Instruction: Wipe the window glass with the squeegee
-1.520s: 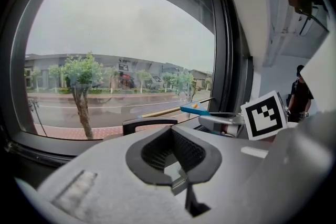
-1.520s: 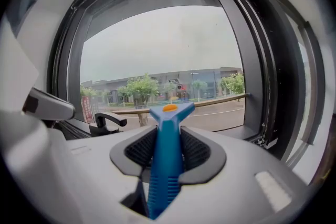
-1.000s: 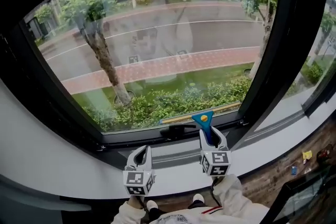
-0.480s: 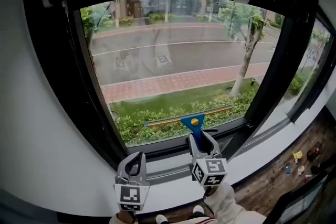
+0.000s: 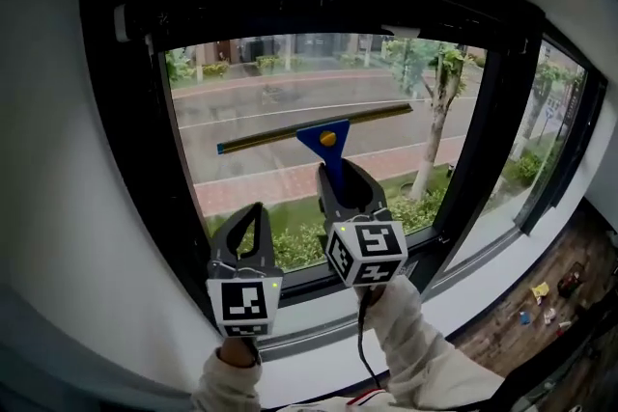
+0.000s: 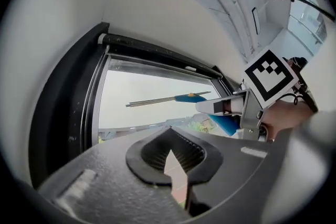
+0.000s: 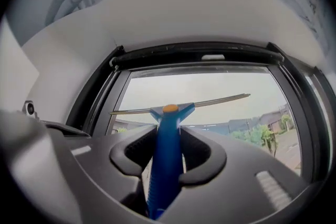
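Squeegee [image 5: 323, 132], 1 item: blue handle clamped in the closed jaws of our right gripper [image 5: 345, 178]. Blade lies across the window glass [image 5: 251, 101] near mid-height (1 second ago it sat at the bottom edge), so we judge a stroke is under way. Left gripper [image 5: 253, 217]: jaws together, empty.

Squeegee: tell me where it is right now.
Head view, centre: the squeegee lies across the upper half of the window glass, blade tilted up to the right, its blue handle held in the right gripper.
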The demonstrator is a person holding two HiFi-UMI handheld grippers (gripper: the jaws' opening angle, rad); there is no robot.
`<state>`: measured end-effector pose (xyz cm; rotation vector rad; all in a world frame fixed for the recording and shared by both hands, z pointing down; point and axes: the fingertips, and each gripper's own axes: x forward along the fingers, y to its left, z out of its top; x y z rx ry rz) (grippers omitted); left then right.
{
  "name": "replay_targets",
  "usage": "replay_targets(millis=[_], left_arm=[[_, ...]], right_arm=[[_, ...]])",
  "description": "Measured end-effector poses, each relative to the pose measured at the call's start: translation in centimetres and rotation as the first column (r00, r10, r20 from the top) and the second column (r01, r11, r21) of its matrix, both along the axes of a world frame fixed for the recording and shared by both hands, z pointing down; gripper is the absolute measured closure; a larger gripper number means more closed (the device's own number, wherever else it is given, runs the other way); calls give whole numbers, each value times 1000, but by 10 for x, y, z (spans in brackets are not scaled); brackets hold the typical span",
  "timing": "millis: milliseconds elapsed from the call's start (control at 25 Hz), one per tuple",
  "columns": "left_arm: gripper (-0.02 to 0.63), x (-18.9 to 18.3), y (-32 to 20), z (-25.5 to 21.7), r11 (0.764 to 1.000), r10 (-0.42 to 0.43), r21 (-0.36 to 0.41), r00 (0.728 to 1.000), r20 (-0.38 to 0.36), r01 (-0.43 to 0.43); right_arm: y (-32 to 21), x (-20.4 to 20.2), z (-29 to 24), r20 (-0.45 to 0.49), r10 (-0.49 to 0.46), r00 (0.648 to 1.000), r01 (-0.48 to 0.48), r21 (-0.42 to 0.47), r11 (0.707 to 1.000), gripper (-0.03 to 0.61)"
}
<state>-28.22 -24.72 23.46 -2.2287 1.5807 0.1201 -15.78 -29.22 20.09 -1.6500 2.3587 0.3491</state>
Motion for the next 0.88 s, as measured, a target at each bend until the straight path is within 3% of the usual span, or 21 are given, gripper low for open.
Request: replay_targets(millis=[120,240,400,640,720,880], left_arm=[[615,11,-9,-43,999,-9,45,999,36,8],[615,21,-16,-79,997,-33,71,992,124,24],[615,25,-18,-116,985,-136,139,961,243,104],[615,24,-28,-145,962,-244,200,916,317,187],[615,23,-32,-152,945,-303,230,882,361,231],[615,20,-32,-166,877,-467,344,759,453,334]], right_arm=[[-10,-8,-47,-1,-16,1000,16,57,998,436],[-21,-10,-87,3,-18,1000,18,97,995,436],[-32,-16,-128,18,-48,999,45,132,990,437],[-44,-31,-160,16,-65,998,62,169,984,437],[-46,-34,-168,29,-65,997,59,177,983,436],[-51,-35,-184,71,-66,995,51,187,981,436]])
